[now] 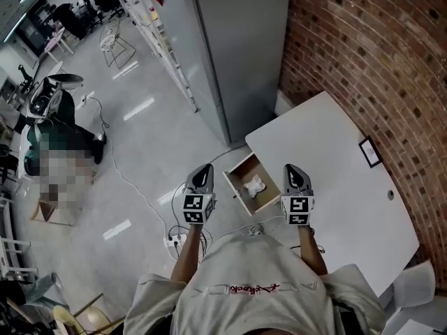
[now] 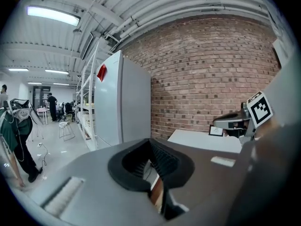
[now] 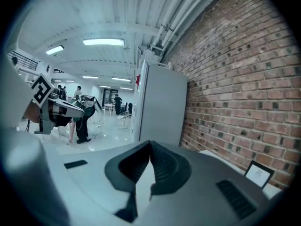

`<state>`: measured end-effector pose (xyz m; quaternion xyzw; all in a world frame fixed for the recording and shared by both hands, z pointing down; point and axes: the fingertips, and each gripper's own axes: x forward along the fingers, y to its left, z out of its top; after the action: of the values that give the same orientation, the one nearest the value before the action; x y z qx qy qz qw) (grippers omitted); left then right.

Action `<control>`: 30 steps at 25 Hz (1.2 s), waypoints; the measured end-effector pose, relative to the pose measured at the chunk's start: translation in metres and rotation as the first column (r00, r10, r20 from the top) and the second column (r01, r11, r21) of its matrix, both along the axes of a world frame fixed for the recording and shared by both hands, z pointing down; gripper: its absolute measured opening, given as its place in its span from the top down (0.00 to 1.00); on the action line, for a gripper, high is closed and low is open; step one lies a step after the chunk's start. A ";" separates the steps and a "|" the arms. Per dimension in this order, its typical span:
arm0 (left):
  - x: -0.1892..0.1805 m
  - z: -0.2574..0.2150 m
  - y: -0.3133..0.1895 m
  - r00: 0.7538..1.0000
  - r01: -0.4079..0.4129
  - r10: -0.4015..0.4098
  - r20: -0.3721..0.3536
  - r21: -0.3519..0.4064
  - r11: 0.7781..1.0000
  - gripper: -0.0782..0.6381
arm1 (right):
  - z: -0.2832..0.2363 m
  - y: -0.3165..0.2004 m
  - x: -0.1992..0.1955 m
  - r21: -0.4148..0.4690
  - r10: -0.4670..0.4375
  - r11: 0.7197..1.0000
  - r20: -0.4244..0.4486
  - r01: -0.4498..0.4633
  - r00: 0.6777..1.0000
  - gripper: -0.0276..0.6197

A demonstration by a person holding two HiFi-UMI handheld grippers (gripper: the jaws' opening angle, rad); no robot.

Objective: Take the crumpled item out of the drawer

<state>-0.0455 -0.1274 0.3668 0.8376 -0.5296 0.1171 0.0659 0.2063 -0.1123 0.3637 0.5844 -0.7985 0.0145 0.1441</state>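
A crumpled white item (image 1: 255, 185) lies inside the open wooden drawer (image 1: 244, 167), which is pulled out from the left edge of the white table (image 1: 328, 159). My left gripper (image 1: 204, 167) hovers just left of the drawer. My right gripper (image 1: 291, 167) is held over the table just right of the drawer. Both point away from me and neither touches the item. In the left gripper view the left gripper (image 2: 150, 142) has its pads meeting at the tips with nothing between them. The right gripper (image 3: 150, 144) looks the same in its own view, shut and empty.
A small framed card (image 1: 369, 151) stands on the table near the brick wall (image 1: 377, 54). A tall grey cabinet (image 1: 237, 47) rises beyond the drawer. A power strip with cables (image 1: 174, 241) lies on the floor by my left side. Shelving and people are far off at the left.
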 end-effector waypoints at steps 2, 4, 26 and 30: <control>0.001 0.003 -0.002 1.000 0.026 -0.026 0.002 -0.004 1.000 0.88 | 0.003 -0.013 -0.002 -0.002 -0.034 0.999 0.001 0.034 0.999 0.94; 0.000 0.009 -0.001 0.999 0.043 -0.043 0.012 -0.012 0.999 0.88 | 0.005 -0.023 -0.005 -0.004 -0.058 0.998 0.005 0.058 0.998 0.94; -0.013 0.071 -0.014 0.999 0.036 -0.033 0.021 -0.158 0.987 0.88 | 0.056 -0.044 -0.020 -0.101 -0.070 0.992 0.031 0.073 0.997 0.94; -0.007 0.094 -0.015 0.999 -0.033 0.039 0.029 -0.195 0.980 0.88 | 0.074 -0.043 -0.028 -0.134 -0.046 0.990 0.018 0.048 0.999 0.94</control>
<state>-0.0528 -0.1427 0.4611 0.8345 -0.5014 0.1829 0.1367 0.1783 -0.1553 0.4373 0.5540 -0.8104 0.0692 0.1775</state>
